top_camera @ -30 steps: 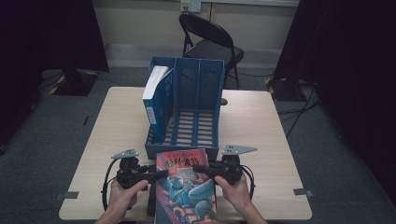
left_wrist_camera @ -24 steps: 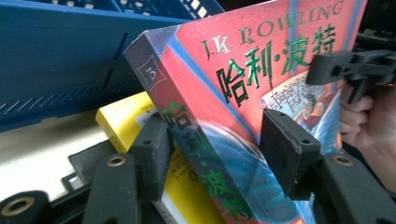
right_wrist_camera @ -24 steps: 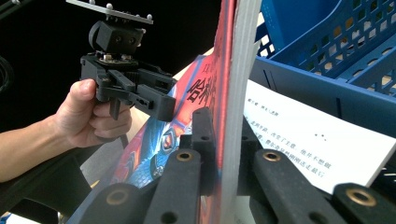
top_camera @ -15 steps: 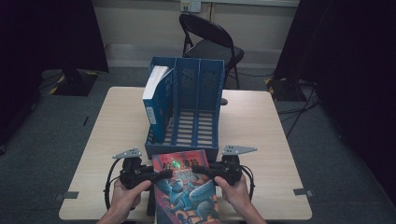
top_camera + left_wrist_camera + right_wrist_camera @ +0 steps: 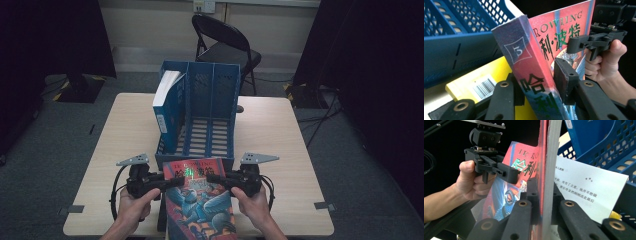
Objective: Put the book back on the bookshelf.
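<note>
Already lifted off the bench: one red book, held tilted at the near edge, top pointing toward the blue rack. Clamped on its spine side by the left hand-held gripper, jaws closed on the spine as seen in the left gripper view, pads pressed against cover and back. Clamped on the page-edge side by the right hand-held gripper, jaws shut on the block of pages in the right gripper view. Judged about halfway: pickup done, carrying to the rack and sliding into a slot still left. Under the lifted book, a yellow book with a barcode, plus a white printed page; whether those belong to one volume cannot be told.

Just beyond, the rack with three slots: one blue book standing in the left slot, leaning slightly, the middle and right slots free.

Farther off, one folding chair behind the bench.

Count: two hand-held grippers, one red book, one yellow, one blue, one rack, one chair.
</note>
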Demonstrator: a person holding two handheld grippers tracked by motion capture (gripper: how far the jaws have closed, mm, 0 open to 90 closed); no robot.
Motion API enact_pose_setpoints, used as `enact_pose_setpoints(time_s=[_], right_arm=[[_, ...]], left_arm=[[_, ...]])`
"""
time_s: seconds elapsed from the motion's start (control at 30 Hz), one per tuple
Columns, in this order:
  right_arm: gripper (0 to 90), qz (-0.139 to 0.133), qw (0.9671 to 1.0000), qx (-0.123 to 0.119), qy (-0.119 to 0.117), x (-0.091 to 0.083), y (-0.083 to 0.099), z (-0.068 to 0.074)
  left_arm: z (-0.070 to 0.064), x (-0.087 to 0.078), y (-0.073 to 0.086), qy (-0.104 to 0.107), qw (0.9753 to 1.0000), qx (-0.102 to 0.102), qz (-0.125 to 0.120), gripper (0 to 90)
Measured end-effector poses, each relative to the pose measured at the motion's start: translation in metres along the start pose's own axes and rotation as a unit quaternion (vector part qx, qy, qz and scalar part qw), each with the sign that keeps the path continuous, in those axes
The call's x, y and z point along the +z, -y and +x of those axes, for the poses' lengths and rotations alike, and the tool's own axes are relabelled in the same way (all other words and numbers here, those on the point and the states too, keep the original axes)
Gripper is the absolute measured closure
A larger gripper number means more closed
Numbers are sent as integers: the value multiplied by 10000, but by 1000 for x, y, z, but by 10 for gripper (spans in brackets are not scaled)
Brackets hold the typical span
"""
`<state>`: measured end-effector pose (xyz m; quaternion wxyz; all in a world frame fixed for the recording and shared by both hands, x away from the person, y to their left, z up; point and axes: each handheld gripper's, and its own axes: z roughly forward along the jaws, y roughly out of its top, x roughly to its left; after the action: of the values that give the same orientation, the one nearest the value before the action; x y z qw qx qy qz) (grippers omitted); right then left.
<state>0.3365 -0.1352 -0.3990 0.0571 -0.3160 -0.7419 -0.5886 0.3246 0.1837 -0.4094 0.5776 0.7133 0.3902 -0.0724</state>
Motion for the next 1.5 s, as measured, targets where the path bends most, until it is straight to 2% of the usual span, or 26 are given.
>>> enact_pose_setpoints(time_s=[0.07, 0.23, 0.43, 0.63, 0.83, 1.03, 1.17, 1.23, 1.3, 1.37, 1.4, 1.5], right_arm=[[841, -29, 10000, -7, -24, -1, -2, 1], [842, -180, 9998, -85, -77, -6, -9, 8], [842, -336, 9991, -238, -91, -10, -21, 13], [843, -494, 9982, -327, -113, -12, -30, 17], [843, -621, 9966, -521, -120, -16, -41, 26], [842, -720, 9941, -808, 84, -17, -62, 34], [842, -842, 9914, -995, 102, -18, -70, 39], [841, -833, 9910, -1046, 73, -16, -69, 39], [837, -842, 9903, -1102, -79, -10, -62, 41], [841, -872, 9889, -1202, -39, -10, -62, 46], [840, -842, 9892, -1196, -40, -12, -63, 47], [821, -849, 9892, -1182, -165, -15, -60, 43]], left_arm=[[-2, -2, -3, 32, 10000, 13, -47, 645], [-7, -8, -13, 193, 9994, 240, -177, 661], [-16, -12, -26, 175, 9986, 343, -355, 685], [-23, -17, -38, 225, 9969, 564, -493, 704], [-33, -24, -51, 296, 9934, 872, -685, 727], [-44, -28, -69, 227, 9877, 1322, -804, 731], [-47, -30, -69, 282, 9835, 1503, -968, 723], [-46, -28, -65, 296, 9832, 1493, -1004, 710], [-47, -24, -64, 329, 9825, 1452, -1119, 694], [-52, -20, -68, 254, 9829, 1498, -1039, 709], [-53, -20, -68, 272, 9828, 1516, -1018, 710], [-59, -20, -64, 215, 9793, 1718, -1051, 716]])
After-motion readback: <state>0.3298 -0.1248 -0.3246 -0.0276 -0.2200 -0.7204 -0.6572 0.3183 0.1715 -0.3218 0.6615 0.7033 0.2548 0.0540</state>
